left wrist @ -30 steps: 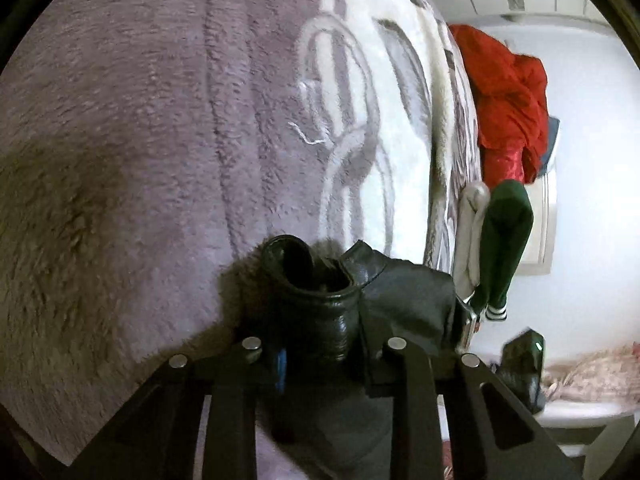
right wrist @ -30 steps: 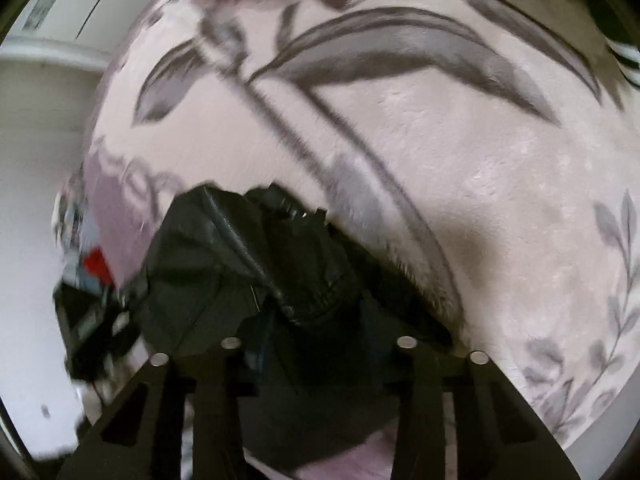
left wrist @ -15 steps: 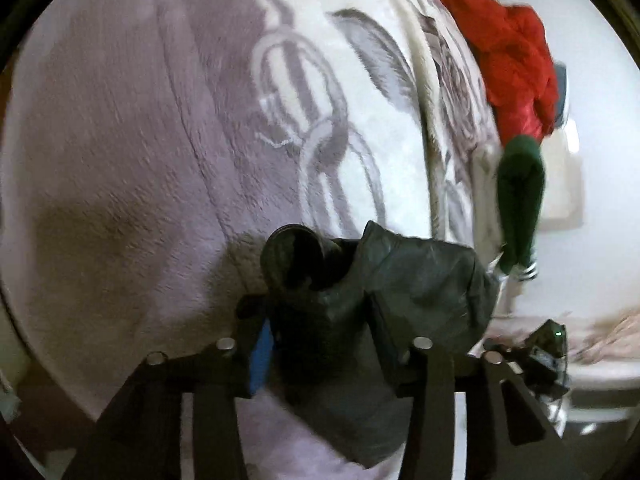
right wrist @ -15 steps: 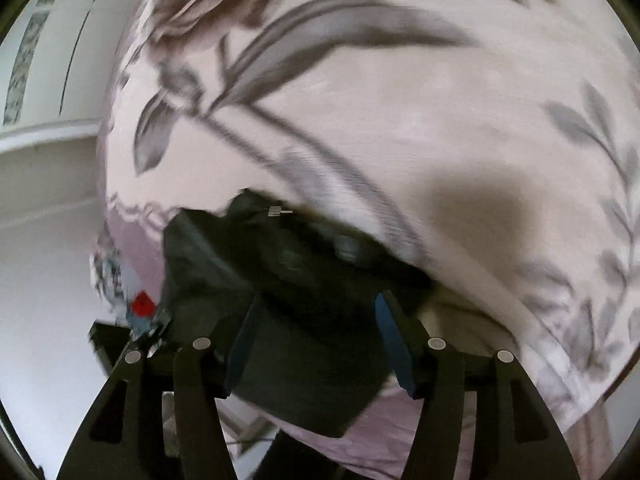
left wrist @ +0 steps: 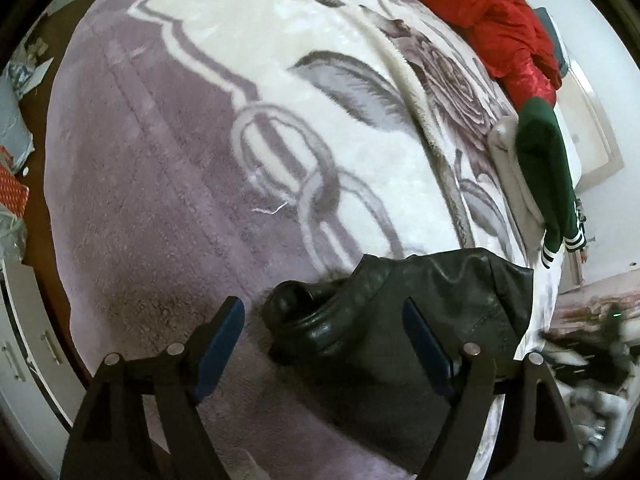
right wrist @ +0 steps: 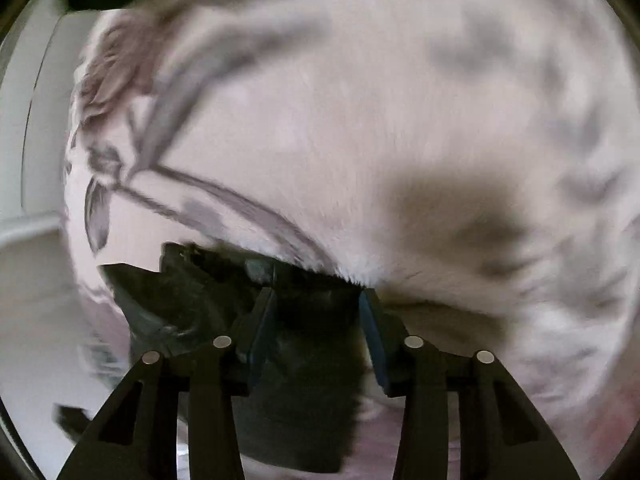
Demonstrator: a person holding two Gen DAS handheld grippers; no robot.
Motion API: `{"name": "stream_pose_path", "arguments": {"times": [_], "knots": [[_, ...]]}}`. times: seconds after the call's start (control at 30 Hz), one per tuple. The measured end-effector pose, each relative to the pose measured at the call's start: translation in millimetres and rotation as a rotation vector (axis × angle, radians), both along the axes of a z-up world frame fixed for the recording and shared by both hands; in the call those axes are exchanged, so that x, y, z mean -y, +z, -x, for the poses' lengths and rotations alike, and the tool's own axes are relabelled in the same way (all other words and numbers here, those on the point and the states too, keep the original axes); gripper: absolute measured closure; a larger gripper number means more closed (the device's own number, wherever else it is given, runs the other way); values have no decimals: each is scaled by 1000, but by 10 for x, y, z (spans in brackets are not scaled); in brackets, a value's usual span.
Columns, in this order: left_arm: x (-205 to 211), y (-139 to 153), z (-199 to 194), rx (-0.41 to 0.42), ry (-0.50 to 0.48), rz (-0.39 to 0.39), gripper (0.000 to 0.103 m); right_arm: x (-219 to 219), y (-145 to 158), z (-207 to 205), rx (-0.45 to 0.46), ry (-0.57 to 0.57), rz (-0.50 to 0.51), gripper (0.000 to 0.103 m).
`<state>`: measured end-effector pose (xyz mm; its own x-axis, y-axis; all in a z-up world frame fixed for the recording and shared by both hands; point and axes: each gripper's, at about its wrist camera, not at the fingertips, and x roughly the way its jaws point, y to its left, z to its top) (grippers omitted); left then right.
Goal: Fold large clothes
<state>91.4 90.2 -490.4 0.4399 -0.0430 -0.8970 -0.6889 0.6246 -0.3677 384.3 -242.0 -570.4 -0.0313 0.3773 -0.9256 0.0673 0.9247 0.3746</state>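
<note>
A black leather garment [left wrist: 420, 320] lies bunched on the lilac and white flowered blanket [left wrist: 180, 160] near its front edge. My left gripper [left wrist: 324, 316] is open, its blue-padded jaws wide on either side of the garment's rolled cuff [left wrist: 296, 312], not touching it. In the blurred right wrist view the same black garment [right wrist: 192, 296] lies on the blanket [right wrist: 360, 120]. My right gripper [right wrist: 316, 308] is open, with dark fabric lying between its jaws.
A red garment [left wrist: 500, 20] is heaped at the blanket's far right. A green sleeve with white stripes [left wrist: 548, 184] hangs over a grey item at the right edge. White drawers [left wrist: 24, 344] stand at the left, and clutter [left wrist: 592, 360] lies at the lower right.
Both grippers have opened and let go of the black garment, which now rests on the blanket. Both have drawn back from it, and the right one is still moving.
</note>
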Motion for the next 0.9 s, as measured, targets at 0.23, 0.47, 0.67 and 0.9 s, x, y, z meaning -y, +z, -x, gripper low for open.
{"name": "stream_pose_path", "arguments": {"times": [0.23,0.47,0.67,0.9], "knots": [[88,-339,-134,-77,-18,33,23,-903,-204,34,-127,335,11,78],[-29,-744,-143,-96,-3,121,18,-1195,-839,-90,-210,316,148,79],[-1,-433,69,-70,9,142,19,-1067,-468,-52,-181,322,71,74],[211,-492,665,-7,153,305,19,-31,-285,603,-194,88,-271,20]]}}
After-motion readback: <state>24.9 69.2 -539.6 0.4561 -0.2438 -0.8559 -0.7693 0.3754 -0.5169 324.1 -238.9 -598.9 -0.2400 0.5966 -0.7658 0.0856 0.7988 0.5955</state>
